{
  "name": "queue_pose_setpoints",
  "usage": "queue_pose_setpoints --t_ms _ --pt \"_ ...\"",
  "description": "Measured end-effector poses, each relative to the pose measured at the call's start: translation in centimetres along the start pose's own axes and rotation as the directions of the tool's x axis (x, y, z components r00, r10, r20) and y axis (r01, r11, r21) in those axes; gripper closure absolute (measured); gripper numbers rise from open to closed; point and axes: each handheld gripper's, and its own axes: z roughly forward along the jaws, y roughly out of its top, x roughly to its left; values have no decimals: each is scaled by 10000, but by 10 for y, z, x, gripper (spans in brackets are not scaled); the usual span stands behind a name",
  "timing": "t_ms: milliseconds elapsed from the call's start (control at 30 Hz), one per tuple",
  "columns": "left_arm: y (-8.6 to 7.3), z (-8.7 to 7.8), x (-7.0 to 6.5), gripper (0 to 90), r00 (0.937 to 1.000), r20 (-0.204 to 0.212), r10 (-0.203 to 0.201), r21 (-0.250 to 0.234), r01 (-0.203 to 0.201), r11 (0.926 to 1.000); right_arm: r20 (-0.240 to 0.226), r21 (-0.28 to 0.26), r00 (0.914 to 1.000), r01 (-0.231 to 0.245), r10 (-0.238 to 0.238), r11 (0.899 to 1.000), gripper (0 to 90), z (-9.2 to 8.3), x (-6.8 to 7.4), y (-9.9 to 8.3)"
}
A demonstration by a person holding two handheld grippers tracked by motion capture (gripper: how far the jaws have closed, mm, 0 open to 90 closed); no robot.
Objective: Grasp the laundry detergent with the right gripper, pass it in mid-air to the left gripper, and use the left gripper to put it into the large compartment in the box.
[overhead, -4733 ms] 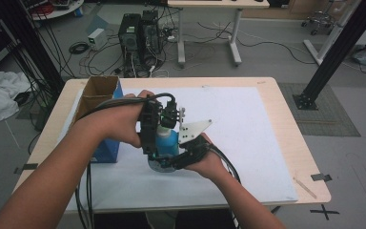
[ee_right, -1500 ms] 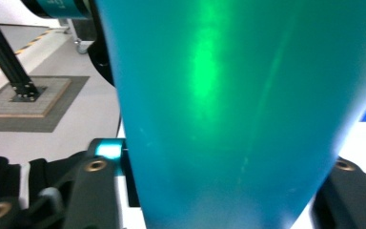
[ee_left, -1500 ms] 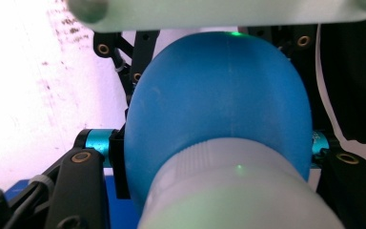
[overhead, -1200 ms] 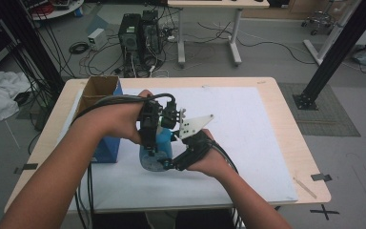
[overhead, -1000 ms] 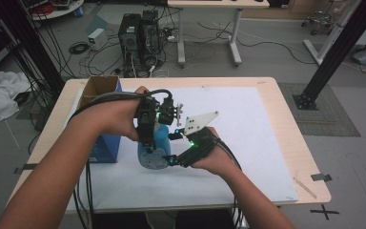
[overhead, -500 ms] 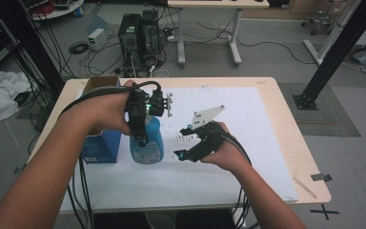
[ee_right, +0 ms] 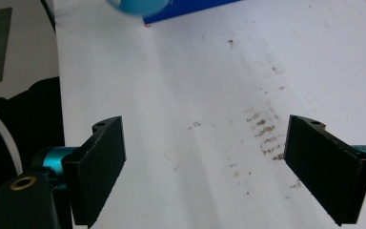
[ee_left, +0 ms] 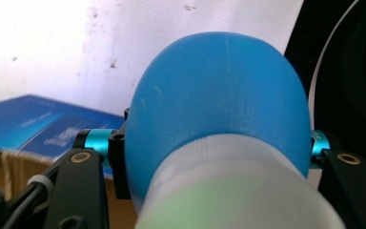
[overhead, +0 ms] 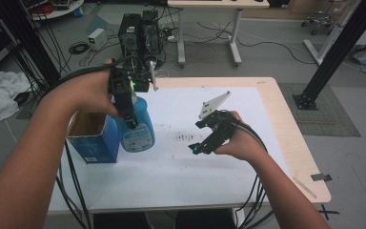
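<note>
The left gripper [overhead: 132, 121] is clamped on a blue bottle [overhead: 137, 131] — its jaws press the bottle's rounded shoulder from both sides, just below the white neck, as the left gripper view shows [ee_left: 219, 109]. The bottle hangs upright from that grip, lifted clear of the white sheet [overhead: 181, 176] that covers the bench [overhead: 290, 143], and it sits just beside the open blue carton [overhead: 91, 140], on the carton's right.

The right gripper [overhead: 201, 147] hovers well to the right of the bottle, above the sheet. Its jaws have just been opening and now stand wide apart with nothing between them — in the right gripper view [ee_right: 205, 176] only the sheet lies under the gap, marked with a patch of brown smudges [ee_right: 262, 129]. The same smudges [overhead: 183, 138] show between the bottle and the right gripper.
</note>
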Motion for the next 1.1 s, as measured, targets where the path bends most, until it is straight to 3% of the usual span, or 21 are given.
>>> queue_pose_setpoints --t_ms 33,100,167,300,367,400,433,467,500,567,767,800,833,900,933,1000,1033,1100 --pt "-5 -11 6 393 9990 -86 -428 -17 428 9991 -8 336 10000 -35 35 9994 134 -2 -3 0" --pt "-7 -15 8 394 9984 -99 -549 -32 549 9985 2 417 10000 -54 54 9991 134 -3 -4 0" --pt "-14 -28 16 393 9948 -155 -1010 -152 1007 9948 56 609 9999 -97 93 9981 133 -6 -7 0" --pt "-25 -47 29 393 9827 -186 -1844 -299 1838 9825 275 769 9996 -94 73 9970 131 -9 -11 -1" --pt "-28 -51 31 393 9804 -231 -1958 -359 1949 9802 312 790 9995 -100 76 9968 130 -9 -11 -1" --pt "-37 -62 39 393 9709 -231 -2384 -505 2371 9702 365 807 9993 -62 33 9967 129 -10 -12 -2" --pt "-40 -65 40 393 9667 -217 -2550 -563 2535 9657 391 839 9992 -116 84 9964 130 -10 -12 -3" --pt "-40 -65 40 393 9667 -217 -2550 -563 2535 9657 391 839 9992 -116 84 9964 130 -10 -12 -3" --pt "-46 -71 44 393 9581 -225 -2855 -706 2833 9564 395 857 9992 -111 77 9963 129 -9 -13 -3" --pt "-55 -76 48 393 9468 -238 -3209 -847 3180 9443 477 956 9988 -122 76 9953 129 -10 -14 -4" --pt "-80 -82 61 392 9146 -298 -4032 -905 3993 9124 558 933 9984 -151 99 9955 129 -11 -16 -5" --pt "-80 -82 61 393 9146 -298 -4032 -905 3993 9124 558 933 9984 -151 99 9955 129 -11 -16 -5" --pt "-87 -80 65 392 9014 -462 -4306 -842 4260 9008 581 1063 9983 -142 80 9942 130 -9 -17 -5" --pt "-91 -79 68 392 8919 -579 -4486 -767 4441 8927 556 1134 9984 -143 80 9934 130 -7 -17 -5" --pt "-91 -79 68 392 8919 -579 -4486 -767 4441 8927 556 1134 9984 -143 80 9934 130 -7 -17 -5" --pt "-96 -74 72 392 8801 -701 -4696 -679 4654 8825 549 1203 9985 -147 81 9926 130 -5 -17 -4" --pt "-98 -72 74 392 8775 -715 -4742 -664 4702 8801 556 1227 9984 -156 89 9923 130 -4 -17 -4" --pt "-101 -66 78 392 8766 -727 -4757 -633 4720 8793 555 1239 9985 -66 -3 9923 130 -2 -17 -3"
